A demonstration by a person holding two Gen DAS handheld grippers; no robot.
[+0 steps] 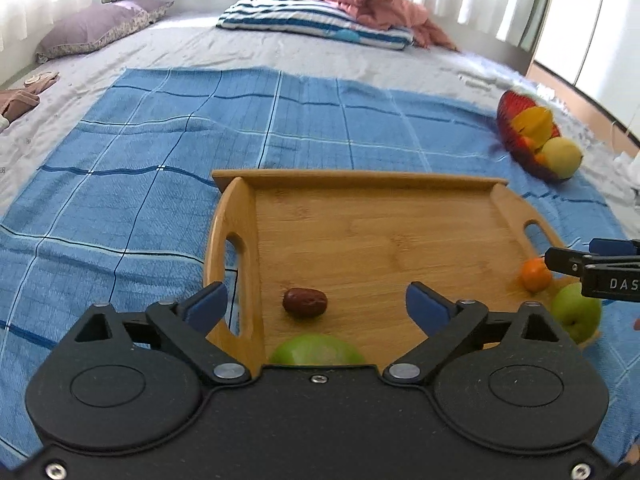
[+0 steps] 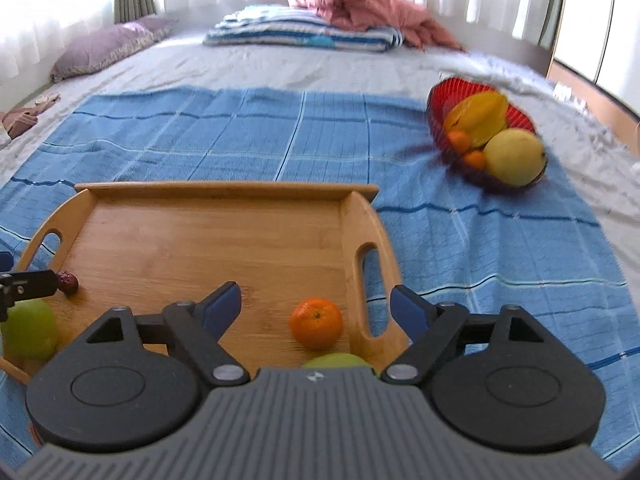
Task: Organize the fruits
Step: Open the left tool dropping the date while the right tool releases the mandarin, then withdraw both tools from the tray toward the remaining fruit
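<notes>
Though tray-bound, date (image 1: 305, 302) lengthwise sideways.

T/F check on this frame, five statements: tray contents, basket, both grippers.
1. The small orange tangerine lies on the wooden handled tray. True.
2. The left gripper is shut on the dark red date. False: it is open, and the date lies free on the tray.
3. The red fruit basket sits on the tray. False: it sits on the blue checked cloth, off to the right of the tray.
4. The basket holds a yellow starfruit. True.
5. The right gripper holds a green apple. False: it is open and holds nothing.
</notes>
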